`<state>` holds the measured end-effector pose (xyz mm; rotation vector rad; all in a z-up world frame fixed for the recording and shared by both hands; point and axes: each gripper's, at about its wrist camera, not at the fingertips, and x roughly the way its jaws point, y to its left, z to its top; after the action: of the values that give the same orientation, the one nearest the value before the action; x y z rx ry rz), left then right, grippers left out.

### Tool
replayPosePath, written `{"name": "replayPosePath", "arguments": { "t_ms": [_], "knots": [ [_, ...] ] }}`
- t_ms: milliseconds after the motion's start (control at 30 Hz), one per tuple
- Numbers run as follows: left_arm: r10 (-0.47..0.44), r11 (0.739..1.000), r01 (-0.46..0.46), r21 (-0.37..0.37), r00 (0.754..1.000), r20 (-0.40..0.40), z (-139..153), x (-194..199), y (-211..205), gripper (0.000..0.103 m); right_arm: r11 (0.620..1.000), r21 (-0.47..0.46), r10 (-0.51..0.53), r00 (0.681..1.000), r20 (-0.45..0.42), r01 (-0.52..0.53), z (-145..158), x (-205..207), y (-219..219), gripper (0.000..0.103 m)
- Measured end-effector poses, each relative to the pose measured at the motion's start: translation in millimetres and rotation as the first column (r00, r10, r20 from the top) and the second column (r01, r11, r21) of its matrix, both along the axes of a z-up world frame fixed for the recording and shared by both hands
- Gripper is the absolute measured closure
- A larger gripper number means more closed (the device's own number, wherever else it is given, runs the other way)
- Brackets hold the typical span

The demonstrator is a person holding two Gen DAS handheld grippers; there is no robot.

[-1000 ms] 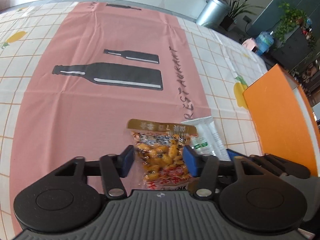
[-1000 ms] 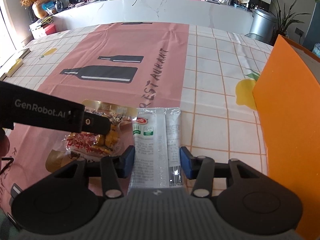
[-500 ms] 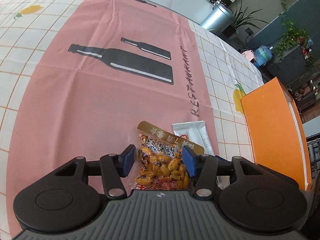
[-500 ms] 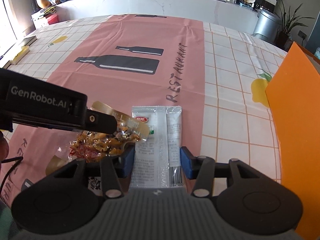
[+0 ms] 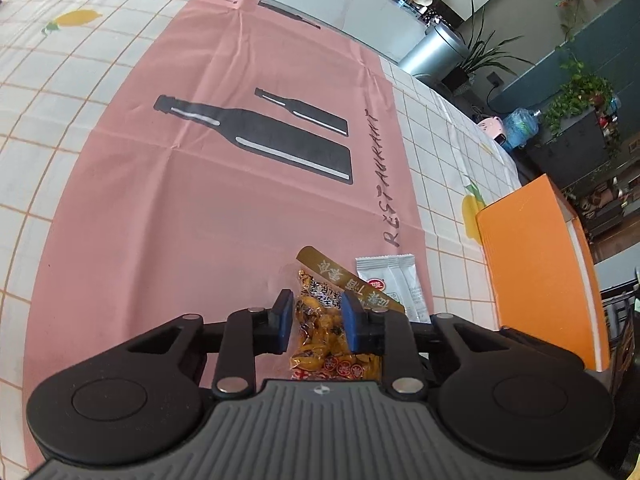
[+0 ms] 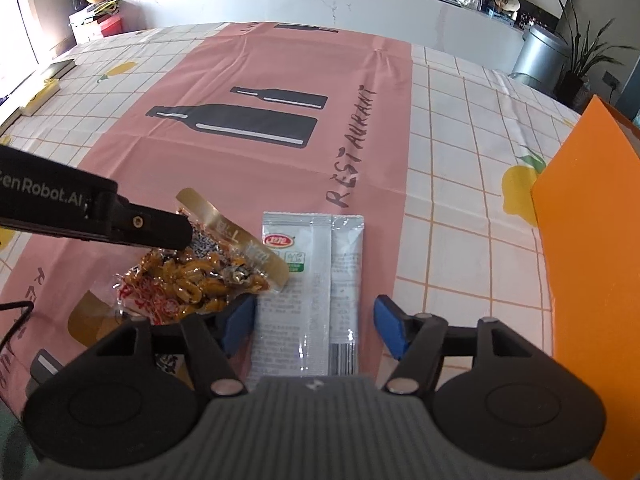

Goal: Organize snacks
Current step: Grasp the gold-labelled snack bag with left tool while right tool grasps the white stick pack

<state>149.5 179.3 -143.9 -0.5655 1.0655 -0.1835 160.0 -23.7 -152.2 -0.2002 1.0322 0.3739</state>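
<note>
On the left, the left hand-held gripper [image 5: 314, 322] points down at the worktop [image 5: 100, 184], which is covered by a checked cloth with a pink panel printed with two black bottles. Its jaws are closing, and a clear bag [image 5: 328, 332] of yellow-brown snacks with a gold top strip sits between the blue pads [image 5: 283, 320]. Both pads press against the bag's sides, so the bag is pinched in a narrow grip. In the right wrist view the same gripper comes in from the left edge as a black bar [image 6: 100, 220] lying over the upper part of the bag [image 6: 192, 284], whose gold strip curls up toward the right.

Just right of the bag lies a white sachet [image 6: 312, 292], flat on the cloth with its red logo at the far end and a barcode at the near end. The bag's gold strip touches or overlaps the sachet's left edge. From the left wrist view the sachet [image 5: 394, 280] shows beside the bag, partly behind the gripper's right finger.

The right hand-held gripper [image 6: 316, 326] straddles the sachet's near half. Its jaws are opening; the left pad stands at the sachet's edge, while the right pad [image 6: 390, 326] stands clear of it with cloth showing between.

Farther right, an orange box [image 6: 592, 260] stands on the worktop, well apart from the sachet.
</note>
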Motion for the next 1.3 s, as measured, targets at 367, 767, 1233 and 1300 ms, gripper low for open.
{"name": "replayPosePath", "arguments": {
  "t_ms": [367, 767, 1233, 1300],
  "knots": [
    [0.044, 0.996, -0.046, -0.080, 0.999, -0.024, -14.0, -4.7, 0.1, 0.063, 1.000, 0.003, -0.021, 1.000, 0.023, 0.021, -0.6, -5.5, 4.3, 0.052],
    [0.039, 0.999, -0.039, 0.031, 0.999, -0.004, 1.8, -5.9, -11.2, 0.071, 1.000, 0.001, -0.007, 1.000, 0.029, 0.007, -0.4, -7.2, 3.7, 0.053],
    [0.052, 0.998, -0.053, 0.045, 0.998, 0.021, 21.4, -10.7, -15.8, 0.083, 0.994, 0.097, -0.045, 0.999, -0.001, 0.045, 0.8, -11.3, -26.4, 0.057],
    [0.043, 0.997, -0.044, 0.064, 0.999, 0.021, 24.9, -11.2, -20.6, 0.084, 0.992, 0.111, -0.055, 0.998, -0.004, 0.055, 0.7, -11.1, -31.6, 0.057]
  ]
}}
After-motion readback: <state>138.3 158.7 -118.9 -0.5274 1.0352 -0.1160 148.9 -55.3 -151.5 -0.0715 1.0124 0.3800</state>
